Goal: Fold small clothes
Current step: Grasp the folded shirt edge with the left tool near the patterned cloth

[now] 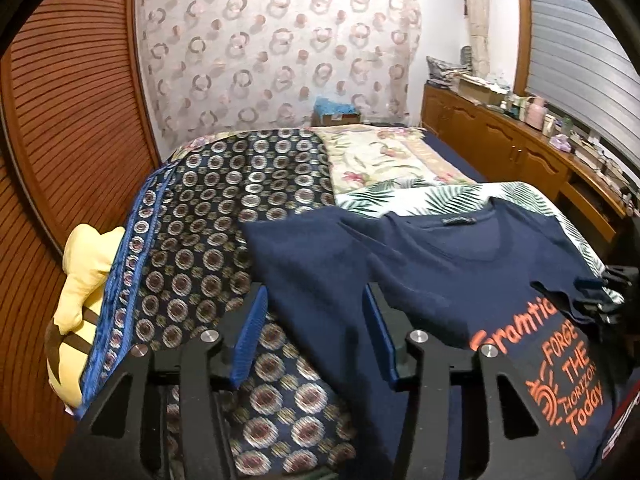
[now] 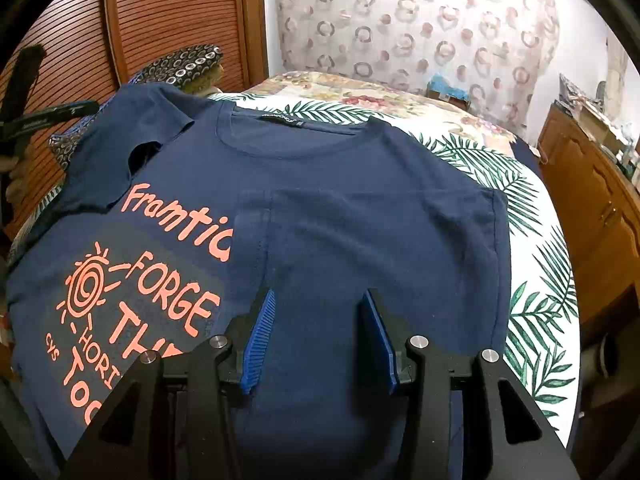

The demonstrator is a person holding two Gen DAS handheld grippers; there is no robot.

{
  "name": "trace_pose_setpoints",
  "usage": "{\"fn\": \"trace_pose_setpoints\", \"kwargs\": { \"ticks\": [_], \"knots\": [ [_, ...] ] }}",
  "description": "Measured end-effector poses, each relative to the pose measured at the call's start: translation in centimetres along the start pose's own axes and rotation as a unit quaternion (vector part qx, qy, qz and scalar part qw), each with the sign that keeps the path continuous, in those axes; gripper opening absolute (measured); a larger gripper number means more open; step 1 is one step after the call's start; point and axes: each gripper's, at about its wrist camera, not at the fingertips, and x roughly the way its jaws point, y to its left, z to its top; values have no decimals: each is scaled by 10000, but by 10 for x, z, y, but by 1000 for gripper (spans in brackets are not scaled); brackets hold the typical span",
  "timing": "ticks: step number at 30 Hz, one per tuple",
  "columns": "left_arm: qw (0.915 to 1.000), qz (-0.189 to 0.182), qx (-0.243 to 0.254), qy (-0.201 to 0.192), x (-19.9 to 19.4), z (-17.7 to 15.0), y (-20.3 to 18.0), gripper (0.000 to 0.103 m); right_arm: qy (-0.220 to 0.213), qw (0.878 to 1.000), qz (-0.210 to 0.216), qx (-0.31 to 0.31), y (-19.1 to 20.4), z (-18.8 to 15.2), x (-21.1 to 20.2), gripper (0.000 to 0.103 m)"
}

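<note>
Both grippers, left gripper [image 1: 316, 332] and right gripper [image 2: 316, 336], gape wide, holding nothing. The navy T-shirt [image 2: 360, 208] has one side folded over its orange print [image 2: 140, 280] (lettering partly hidden).

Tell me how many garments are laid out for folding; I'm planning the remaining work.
1: a navy cotton T-shirt with orange lettering, spread on the palm-leaf bedspread, one side already folded inward. Others may lie outside view.
</note>
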Motion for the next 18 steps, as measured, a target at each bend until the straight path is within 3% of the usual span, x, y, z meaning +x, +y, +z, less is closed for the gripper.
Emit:
{"fn": "trace_pose_setpoints", "kwargs": {
  "ticks": [16, 18],
  "knots": [
    [9987, -6, -313, 404, 40, 31, 24, 51, -28, 10000, -16, -4, -4, -4, -3, 50],
    [9985, -42, -326, 429, 43, 32, 25, 46, -28, 10000, -12, -6, -5, -4, -4, 51]
  ]
}}
